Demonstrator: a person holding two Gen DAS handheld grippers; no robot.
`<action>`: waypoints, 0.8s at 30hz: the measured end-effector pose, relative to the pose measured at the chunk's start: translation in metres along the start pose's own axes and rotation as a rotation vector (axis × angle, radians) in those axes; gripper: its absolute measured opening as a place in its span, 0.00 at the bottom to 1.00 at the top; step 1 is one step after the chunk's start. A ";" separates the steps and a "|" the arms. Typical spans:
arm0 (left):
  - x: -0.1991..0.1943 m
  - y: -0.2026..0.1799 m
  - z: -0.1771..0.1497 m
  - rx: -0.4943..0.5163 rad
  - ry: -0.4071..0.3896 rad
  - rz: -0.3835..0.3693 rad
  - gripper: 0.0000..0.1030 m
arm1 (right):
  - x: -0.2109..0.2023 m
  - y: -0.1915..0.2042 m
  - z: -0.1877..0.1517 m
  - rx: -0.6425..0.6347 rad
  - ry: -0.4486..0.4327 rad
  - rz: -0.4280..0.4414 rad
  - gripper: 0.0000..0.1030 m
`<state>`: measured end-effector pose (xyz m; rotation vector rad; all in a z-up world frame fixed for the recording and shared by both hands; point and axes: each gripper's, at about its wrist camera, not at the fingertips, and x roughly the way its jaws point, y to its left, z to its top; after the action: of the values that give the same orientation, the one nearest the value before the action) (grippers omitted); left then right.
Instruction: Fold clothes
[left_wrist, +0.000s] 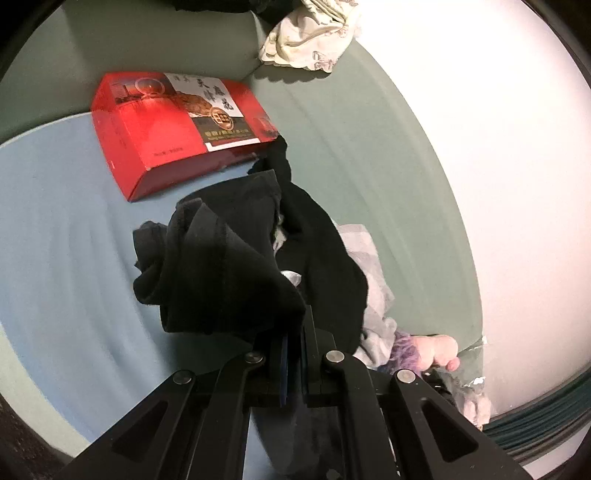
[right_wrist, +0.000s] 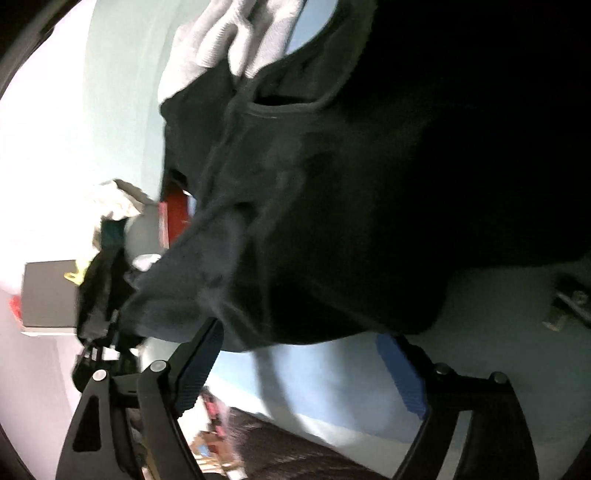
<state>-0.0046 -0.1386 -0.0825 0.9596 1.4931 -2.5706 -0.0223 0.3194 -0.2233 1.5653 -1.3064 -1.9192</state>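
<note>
Open blue surface (left_wrist: 62, 221) is left free at the left; passage ahead is blocked by the red box (left_wrist: 173, 136) and the hanging black garment (left_wrist: 229, 266).

Black garment (right_wrist: 369, 166) fills most of right wrist view, upper right lost in dark; it hides most of red box (right_wrist: 175, 218); left gripper's fingertips (left_wrist: 291, 332) buried in bunched cloth; bottom clutter blurred, unidentifiable.

Black garment (left_wrist: 229, 258) matt soft cloth; red box (left_wrist: 162, 147) glossy cardboard.
</note>
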 end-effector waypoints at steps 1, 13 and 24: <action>-0.001 0.001 0.001 -0.010 -0.002 -0.006 0.05 | 0.000 0.003 0.002 -0.009 -0.010 -0.005 0.87; -0.033 0.005 0.008 -0.083 -0.035 -0.072 0.04 | -0.058 0.048 0.009 -0.108 -0.273 0.003 0.09; -0.129 -0.062 0.058 -0.061 -0.100 -0.334 0.04 | -0.219 0.248 -0.032 -0.709 -0.660 0.229 0.09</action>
<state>0.0522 -0.1871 0.0524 0.6085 1.8275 -2.7181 0.0115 0.3384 0.1070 0.4380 -0.7792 -2.4460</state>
